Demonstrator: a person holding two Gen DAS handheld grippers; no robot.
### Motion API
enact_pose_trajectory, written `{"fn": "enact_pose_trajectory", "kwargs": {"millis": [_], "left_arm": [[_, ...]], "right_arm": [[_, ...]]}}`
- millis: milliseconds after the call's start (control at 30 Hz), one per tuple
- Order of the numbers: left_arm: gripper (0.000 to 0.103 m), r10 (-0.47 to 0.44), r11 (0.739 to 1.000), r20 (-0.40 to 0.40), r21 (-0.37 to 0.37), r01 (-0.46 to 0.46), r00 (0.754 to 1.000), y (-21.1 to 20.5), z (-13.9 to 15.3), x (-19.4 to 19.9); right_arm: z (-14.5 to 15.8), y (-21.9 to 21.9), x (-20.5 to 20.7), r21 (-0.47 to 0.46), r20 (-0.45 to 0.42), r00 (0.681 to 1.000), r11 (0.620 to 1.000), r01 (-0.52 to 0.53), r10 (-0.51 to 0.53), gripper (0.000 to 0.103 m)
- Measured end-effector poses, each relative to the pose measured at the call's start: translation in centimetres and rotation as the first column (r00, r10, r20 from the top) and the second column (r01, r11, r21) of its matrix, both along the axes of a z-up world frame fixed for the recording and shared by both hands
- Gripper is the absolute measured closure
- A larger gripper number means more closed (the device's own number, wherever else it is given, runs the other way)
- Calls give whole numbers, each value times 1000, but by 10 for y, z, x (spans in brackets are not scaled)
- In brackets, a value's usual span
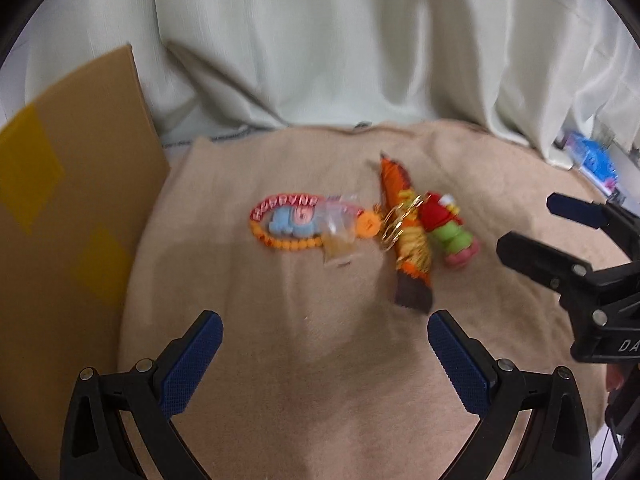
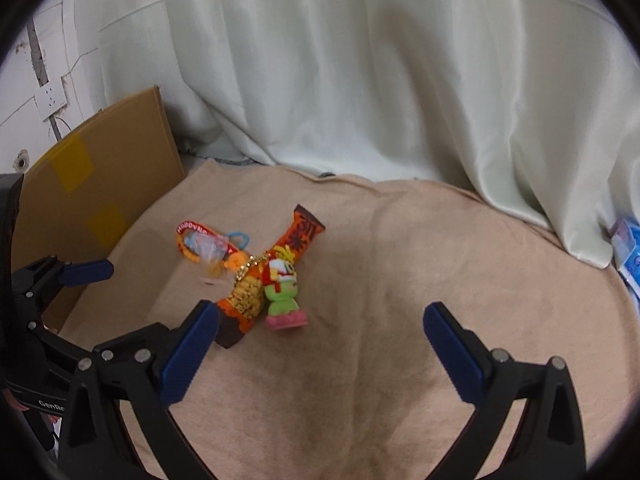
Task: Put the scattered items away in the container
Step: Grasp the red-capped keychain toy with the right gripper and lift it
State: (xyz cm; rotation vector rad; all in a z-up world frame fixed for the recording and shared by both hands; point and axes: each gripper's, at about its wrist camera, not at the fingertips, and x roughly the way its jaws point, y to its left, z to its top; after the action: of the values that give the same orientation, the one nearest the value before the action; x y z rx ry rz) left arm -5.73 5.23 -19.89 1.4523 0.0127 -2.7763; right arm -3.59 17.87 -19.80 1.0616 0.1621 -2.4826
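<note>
- Lying in a small cluster on the beige cloth (image 2: 400,280) are the scattered items: an orange snack packet (image 2: 276,268), a green and red toy figure (image 2: 285,296), and a beaded keychain (image 1: 296,222) with a blue charm and an orange round tag.
- The snack packet lies diagonally, and the toy figure is touching its right side in the right wrist view; a gold chain (image 2: 250,266) lies across the packet.
- The beaded keychain is just beside the packet on its left side, and a small clear bag lies partly over it.
- The left hand-held gripper (image 1: 325,332) hovers above the cloth, nearer the camera than the cluster, with its blue-padded fingers wide apart and nothing between them.
- The right hand-held gripper (image 2: 321,322) is also spread apart and empty; its left fingertip is near the dark end of the packet, but contact cannot be told.
- A brown cardboard box (image 2: 104,184) with yellow tape patches stands at the left edge of the cloth, well apart from the items.
- A pale curtain (image 2: 360,80) hangs behind the cloth.
- The left wrist picture is blurred, so small details are unclear.
</note>
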Motion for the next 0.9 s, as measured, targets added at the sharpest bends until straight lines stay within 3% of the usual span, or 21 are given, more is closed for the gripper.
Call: {"fn": "enact_pose_trajectory", "kwargs": {"millis": [67, 200, 300, 500, 567, 700, 900], "left_arm": [[0, 7, 1000, 12, -3, -7, 1000, -2, -7, -3], [0, 20, 999, 38, 25, -20, 999, -8, -15, -8], [0, 24, 1000, 37, 6, -24, 999, -9, -19, -10], [0, 28, 998, 49, 50, -31, 998, -15, -21, -11], [0, 28, 998, 49, 59, -31, 998, -15, -22, -11], [0, 15, 996, 42, 86, -18, 999, -11, -19, -14], [0, -16, 993, 20, 114, 14, 1000, 7, -8, -20]], "right_arm": [[-6, -3, -4, 12, 12, 1000, 1000, -14, 14, 4], [-17, -10, -11, 30, 32, 998, 998, -48, 47, 22], [-27, -17, -16, 28, 63, 995, 997, -73, 71, 36], [-42, -32, -23, 32, 95, 989, 993, -118, 114, 39], [-44, -32, -25, 7, 113, 985, 991, -131, 130, 72], [-34, -20, -23, -53, 90, 989, 993, -109, 114, 71], [11, 10, -12, -134, -14, 998, 989, -60, 59, 71]]}}
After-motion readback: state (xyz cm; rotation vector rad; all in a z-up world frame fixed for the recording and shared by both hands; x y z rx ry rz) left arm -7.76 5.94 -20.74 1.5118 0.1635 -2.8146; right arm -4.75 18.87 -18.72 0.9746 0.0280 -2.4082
